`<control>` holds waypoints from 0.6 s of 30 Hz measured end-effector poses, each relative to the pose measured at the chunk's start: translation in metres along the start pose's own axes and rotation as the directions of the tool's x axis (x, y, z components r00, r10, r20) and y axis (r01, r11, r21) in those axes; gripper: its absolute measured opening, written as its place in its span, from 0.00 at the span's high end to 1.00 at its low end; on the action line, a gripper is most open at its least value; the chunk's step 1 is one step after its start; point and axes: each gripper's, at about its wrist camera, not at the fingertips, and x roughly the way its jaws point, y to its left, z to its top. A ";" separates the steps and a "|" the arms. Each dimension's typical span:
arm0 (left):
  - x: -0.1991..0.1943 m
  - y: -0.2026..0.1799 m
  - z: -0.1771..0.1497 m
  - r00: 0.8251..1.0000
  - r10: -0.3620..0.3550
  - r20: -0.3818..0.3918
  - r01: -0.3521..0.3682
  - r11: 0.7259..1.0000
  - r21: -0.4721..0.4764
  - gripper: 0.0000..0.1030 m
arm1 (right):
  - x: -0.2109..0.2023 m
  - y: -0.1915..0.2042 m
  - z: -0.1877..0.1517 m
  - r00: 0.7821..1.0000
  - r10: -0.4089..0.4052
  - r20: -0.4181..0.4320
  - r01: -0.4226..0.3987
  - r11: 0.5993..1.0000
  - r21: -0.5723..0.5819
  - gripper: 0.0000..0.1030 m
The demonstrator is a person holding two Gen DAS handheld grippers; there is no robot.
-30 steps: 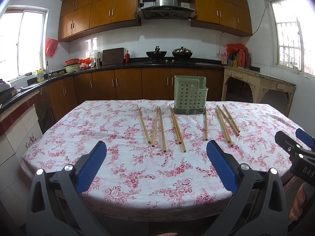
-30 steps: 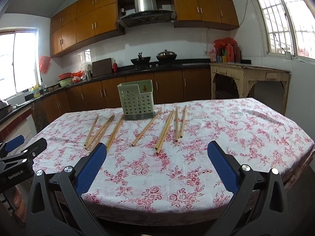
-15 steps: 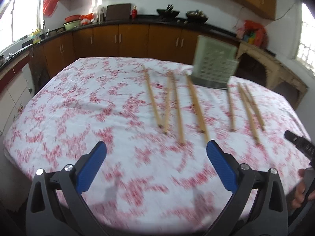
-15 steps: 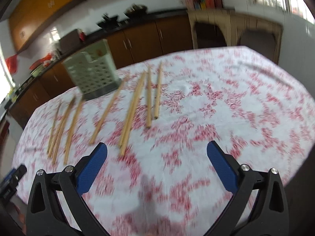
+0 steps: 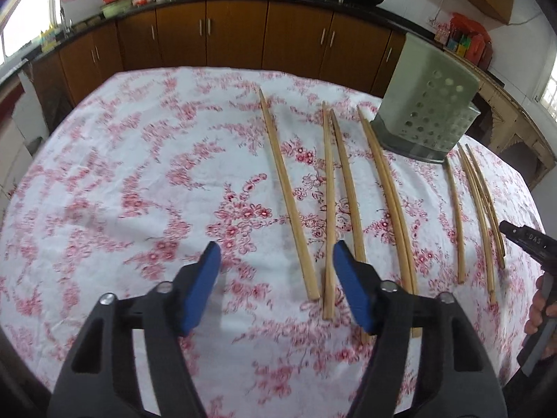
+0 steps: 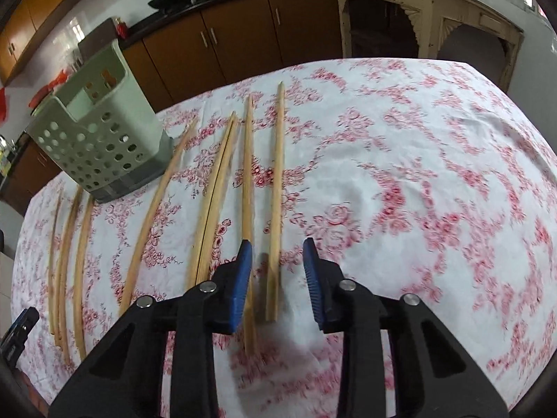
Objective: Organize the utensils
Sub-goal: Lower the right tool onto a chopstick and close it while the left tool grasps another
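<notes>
1. Progress: nothing sorted yet. All chopsticks (image 5: 289,195) lie loose on the surface (image 5: 122,174); the holder (image 6: 101,146) near the far edge shows no sticks inside.
2. Left claw (image 5: 276,278): spread and closing, over the near ends of the leftmost sticks; no stick pinched.
3. Right claw (image 6: 276,271): narrowing, closing around the rightmost stick (image 6: 276,181), which sits between the pads; no contact seen yet.
4. Remaining, by judgement: grip, lift and drop every stick into the holder.

Only "DAS" reads (the remaining letters cut off) on the right claw (image 5: 529,240) body.
</notes>
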 end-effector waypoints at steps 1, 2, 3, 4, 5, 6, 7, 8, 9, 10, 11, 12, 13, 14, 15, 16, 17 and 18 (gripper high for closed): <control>0.004 0.000 0.001 1.000 -0.005 -0.011 0.005 1.000 0.001 0.45 | 0.002 0.001 0.000 1.000 -0.005 -0.001 0.005 1.000 -0.008 0.74; 0.008 -0.002 0.002 1.000 -0.009 -0.020 0.009 1.000 0.003 0.51 | 0.002 0.002 -0.001 1.000 -0.020 0.005 0.020 1.000 -0.017 0.77; 0.011 -0.004 0.003 0.999 -0.018 -0.031 0.018 1.000 0.007 0.58 | 0.004 0.002 0.000 1.000 -0.023 -0.004 0.023 1.000 -0.019 0.81; 0.014 -0.005 0.004 0.999 -0.024 -0.038 0.024 1.000 0.011 0.61 | 0.002 0.001 -0.001 0.999 -0.032 0.006 0.032 0.999 -0.021 0.84; 0.017 -0.007 0.005 0.999 -0.027 -0.044 0.028 0.999 0.018 0.68 | 0.002 0.000 -0.001 0.999 -0.035 0.009 0.035 0.999 -0.022 0.87; 0.019 -0.008 0.005 0.998 -0.028 -0.049 0.029 0.999 0.023 0.72 | 0.002 -0.002 -0.001 0.999 -0.035 0.012 0.035 0.999 -0.020 0.90; 0.021 -0.010 0.005 0.998 -0.028 -0.053 0.029 0.999 0.028 0.73 | 0.001 -0.004 -0.001 0.999 -0.033 0.013 0.033 0.999 -0.016 0.92; 0.022 -0.012 0.006 0.999 -0.019 -0.049 0.021 0.999 0.037 0.76 | 0.002 -0.007 0.000 0.999 -0.029 0.014 0.029 1.000 -0.007 0.93; 0.024 -0.014 0.006 0.999 -0.018 -0.050 0.020 0.999 0.045 0.81 | 0.001 -0.010 0.000 1.000 -0.024 0.016 0.024 1.000 0.007 0.93; 0.025 -0.016 0.006 0.999 -0.016 -0.051 0.019 0.999 0.051 0.84 | 0.001 -0.012 0.000 1.000 -0.024 0.018 0.024 1.000 0.015 0.93; 0.027 -0.015 0.007 0.999 -0.014 -0.052 0.017 0.998 0.053 0.90 | 0.000 -0.014 -0.001 0.999 -0.028 0.021 0.027 0.999 0.022 0.93; 0.028 -0.015 0.008 0.999 -0.005 -0.050 0.008 0.999 0.054 0.90 | 0.000 -0.015 -0.001 0.999 -0.030 0.023 0.030 0.999 0.028 0.93; 0.029 -0.014 0.009 0.999 -0.004 -0.046 0.006 0.999 0.052 0.91 | -0.001 -0.018 -0.002 0.999 -0.033 0.027 0.032 0.999 0.038 0.93; 0.030 -0.013 0.010 0.999 -0.004 -0.043 0.006 0.999 0.050 0.91 | 0.001 -0.018 -0.001 0.999 -0.035 0.030 0.034 0.998 0.044 0.93; 0.031 -0.011 0.011 0.999 -0.008 -0.040 0.010 0.999 0.048 0.91 | 0.000 -0.019 -0.002 0.999 -0.039 0.032 0.037 0.998 0.045 0.93; 0.032 -0.009 0.011 0.999 -0.009 -0.038 0.010 0.999 0.049 0.91 | -0.002 -0.020 -0.003 0.999 -0.042 0.035 0.040 0.998 0.042 0.93; 0.032 -0.007 0.011 0.999 -0.014 -0.038 0.016 0.999 0.050 0.91 | -0.003 -0.021 -0.005 0.998 -0.045 0.037 0.043 0.998 0.038 0.93; 0.032 -0.005 0.011 0.999 -0.018 -0.040 0.020 0.999 0.051 0.91 | -0.005 -0.021 -0.006 0.998 -0.047 0.039 0.046 0.998 0.034 0.93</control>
